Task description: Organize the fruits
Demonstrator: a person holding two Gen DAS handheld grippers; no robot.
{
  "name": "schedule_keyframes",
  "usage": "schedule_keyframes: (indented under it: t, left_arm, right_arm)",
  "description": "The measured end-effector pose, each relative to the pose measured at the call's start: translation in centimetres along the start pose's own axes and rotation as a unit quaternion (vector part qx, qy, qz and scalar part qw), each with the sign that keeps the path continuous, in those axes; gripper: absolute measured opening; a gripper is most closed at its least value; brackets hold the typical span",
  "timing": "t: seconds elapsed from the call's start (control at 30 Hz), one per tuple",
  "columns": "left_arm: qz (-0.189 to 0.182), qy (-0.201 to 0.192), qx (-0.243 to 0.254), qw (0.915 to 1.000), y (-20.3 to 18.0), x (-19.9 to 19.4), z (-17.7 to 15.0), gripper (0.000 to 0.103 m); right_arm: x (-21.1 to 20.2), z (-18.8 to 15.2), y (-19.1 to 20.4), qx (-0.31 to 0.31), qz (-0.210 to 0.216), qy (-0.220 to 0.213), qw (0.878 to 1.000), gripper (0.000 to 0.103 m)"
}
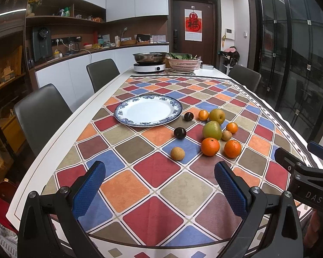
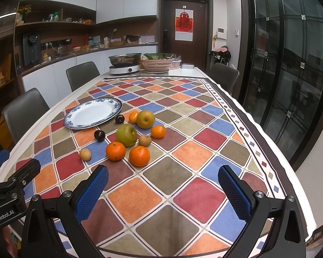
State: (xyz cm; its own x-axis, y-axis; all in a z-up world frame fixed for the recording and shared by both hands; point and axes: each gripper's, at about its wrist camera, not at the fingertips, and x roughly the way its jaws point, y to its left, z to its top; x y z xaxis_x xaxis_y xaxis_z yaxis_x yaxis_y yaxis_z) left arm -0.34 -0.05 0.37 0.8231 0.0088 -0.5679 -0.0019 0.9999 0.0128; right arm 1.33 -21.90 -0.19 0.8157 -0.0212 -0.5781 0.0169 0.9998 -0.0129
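While the fruits sit loose on the checkered surface [image 1: 140, 180] just beside the bare blue-rimmed plate [image 1: 148, 110], count them: four oranges [image 1: 210, 146], two pears [image 1: 212, 130], two dark plums [image 1: 180, 133] and two small brownish fruits [image 1: 177, 153]. Left gripper [image 1: 160, 188] and right gripper [image 2: 163, 191] both hover at the near edge, jaws spread wide, gripping nothing.
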Motion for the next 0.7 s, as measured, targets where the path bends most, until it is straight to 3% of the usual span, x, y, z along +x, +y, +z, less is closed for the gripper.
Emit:
schedule_keyframes:
  t: [0.7]
  left_arm:
    - [0.001, -0.001, 0.000, 1.0000, 0.03, 0.01, -0.06, 0.103]
  right_arm:
    - [-0.08, -0.08, 0.18, -0.001, 0.000, 0.000, 1.000, 0.102]
